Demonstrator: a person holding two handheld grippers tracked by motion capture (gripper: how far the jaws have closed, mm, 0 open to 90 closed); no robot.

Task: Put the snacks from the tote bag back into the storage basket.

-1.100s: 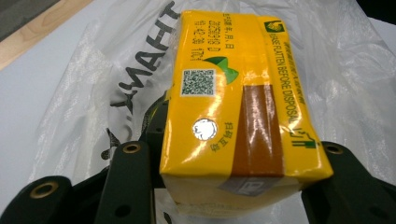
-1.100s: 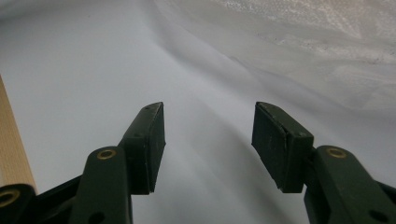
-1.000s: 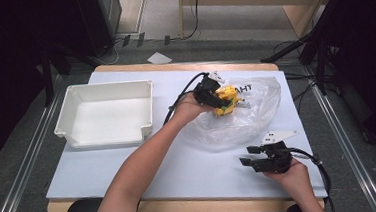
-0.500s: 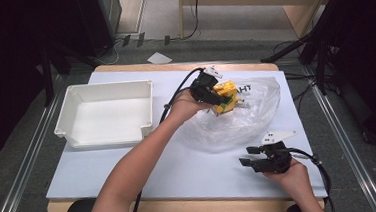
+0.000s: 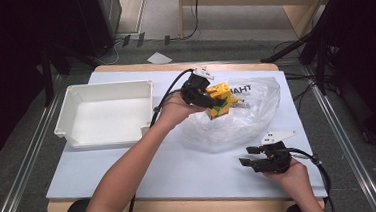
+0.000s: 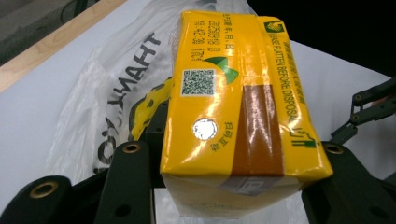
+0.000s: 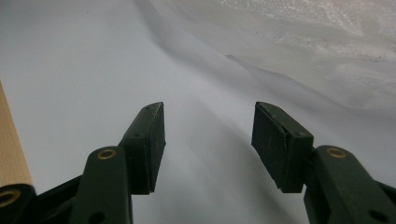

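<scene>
Left gripper, fingers clamped on a yellow rectangular drink carton, holds it above the clear crinkled plastic bag. Right gripper, fingers wide apart and empty, rests near the bag. Keep the carton level and lift clear of the bag before carrying toward the white plastic tray left of the bag.

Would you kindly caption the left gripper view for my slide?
Left gripper clamps a yellow drink carton above the clear plastic bag.
</scene>
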